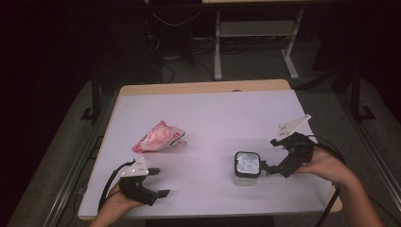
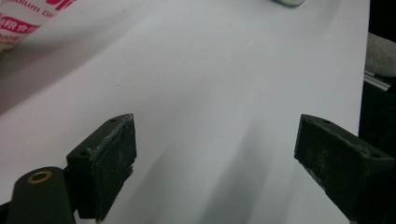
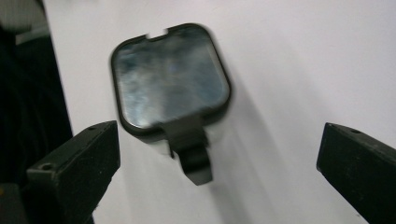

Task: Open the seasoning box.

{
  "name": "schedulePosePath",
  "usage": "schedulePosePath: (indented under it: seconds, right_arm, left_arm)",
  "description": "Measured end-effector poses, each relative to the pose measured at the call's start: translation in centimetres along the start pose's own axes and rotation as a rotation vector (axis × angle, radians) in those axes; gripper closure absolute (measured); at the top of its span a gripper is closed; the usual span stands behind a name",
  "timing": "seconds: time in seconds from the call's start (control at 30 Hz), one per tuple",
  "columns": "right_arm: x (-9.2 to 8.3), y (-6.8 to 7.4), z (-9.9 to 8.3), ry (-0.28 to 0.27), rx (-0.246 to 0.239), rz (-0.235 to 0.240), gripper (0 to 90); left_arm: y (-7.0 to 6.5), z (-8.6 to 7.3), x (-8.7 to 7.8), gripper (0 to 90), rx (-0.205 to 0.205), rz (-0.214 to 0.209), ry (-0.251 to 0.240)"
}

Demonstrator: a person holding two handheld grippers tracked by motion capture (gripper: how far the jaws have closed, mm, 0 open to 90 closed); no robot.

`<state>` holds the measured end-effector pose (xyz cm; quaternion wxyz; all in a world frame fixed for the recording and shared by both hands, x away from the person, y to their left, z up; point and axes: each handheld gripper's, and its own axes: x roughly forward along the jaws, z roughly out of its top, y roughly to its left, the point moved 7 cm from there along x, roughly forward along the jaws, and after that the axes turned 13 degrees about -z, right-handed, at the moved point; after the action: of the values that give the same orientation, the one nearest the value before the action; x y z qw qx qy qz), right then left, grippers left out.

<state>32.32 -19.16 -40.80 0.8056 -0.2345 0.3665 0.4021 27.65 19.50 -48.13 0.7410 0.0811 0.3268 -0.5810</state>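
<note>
Jaws wide; container (image 3: 170, 77) latch, seemingly

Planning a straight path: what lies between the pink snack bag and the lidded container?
Nothing: in the high view, only bare white table separates the pink snack bag from the lidded container.

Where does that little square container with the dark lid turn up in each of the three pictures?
High view: container right of centre on the white table, just left of the right gripper.
Left gripper view: a sliver of it at the top edge.
Right gripper view: upper centre, beyond the open jaws.
Shared landmark: the white table.
</note>
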Motion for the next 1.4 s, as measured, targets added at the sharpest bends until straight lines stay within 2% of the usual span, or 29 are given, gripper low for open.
schedulePosePath:
  seconds: [0.13,0.33,0.43,0.53,0.6,0.67,0.77,0.9,1.03,1.2,1.4]
  right_arm:
    - [-0.6,-1.5,-1.5,-0.072,0.109,-0.057,0.0]
    - [-0.4,-2.6,-3.3,-0.15,0.241,-0.154,0.0]
    - [0.4,-3.1,-4.2,-0.162,0.303,-0.246,0.0]
    - [1.1,-3.3,-5.1,-0.197,0.354,-0.32,0.0]
    - [1.5,-3.5,-5.5,-0.219,0.372,-0.367,0.0]
    - [2.0,-3.6,-5.9,-0.216,0.382,-0.39,0.0]
    - [2.6,-3.8,-6.4,-0.243,0.412,-0.415,0.0]
    - [3.5,-3.9,-7.0,-0.231,0.421,-0.423,0.0]
    - [3.8,-3.9,-7.2,-0.244,0.414,-0.429,0.0]
    - [3.8,-4.1,-7.2,-0.271,0.411,-0.447,0.0]
    - [4.0,-4.4,-7.4,-0.273,0.412,-0.454,0.0]
  left_arm:
    - [-0.2,0.2,0.2,12.3,0.0,-0.004,-0.01]
    - [-0.5,0.5,0.2,12.2,0.004,-0.014,-0.017]
    - [-0.8,0.7,0.4,12.2,0.007,-0.023,-0.017]
    - [-1.1,0.9,0.6,12.1,0.016,-0.028,-0.023]
    - [-1.3,1.2,0.7,12.0,0.014,-0.032,-0.027]
    - [-1.4,1.4,1.0,11.9,0.021,-0.032,-0.026]
    - [-1.9,1.8,1.5,11.9,0.024,-0.047,-0.029]
    - [-2.7,2.6,2.3,11.9,0.039,-0.071,-0.029]
    - [-3.2,3.6,3.3,11.9,0.06,-0.091,-0.026]
    - [-3.5,4.6,4.4,11.9,0.077,-0.118,-0.021]
    - [-3.8,6.0,5.5,11.9,0.103,-0.142,-0.029]
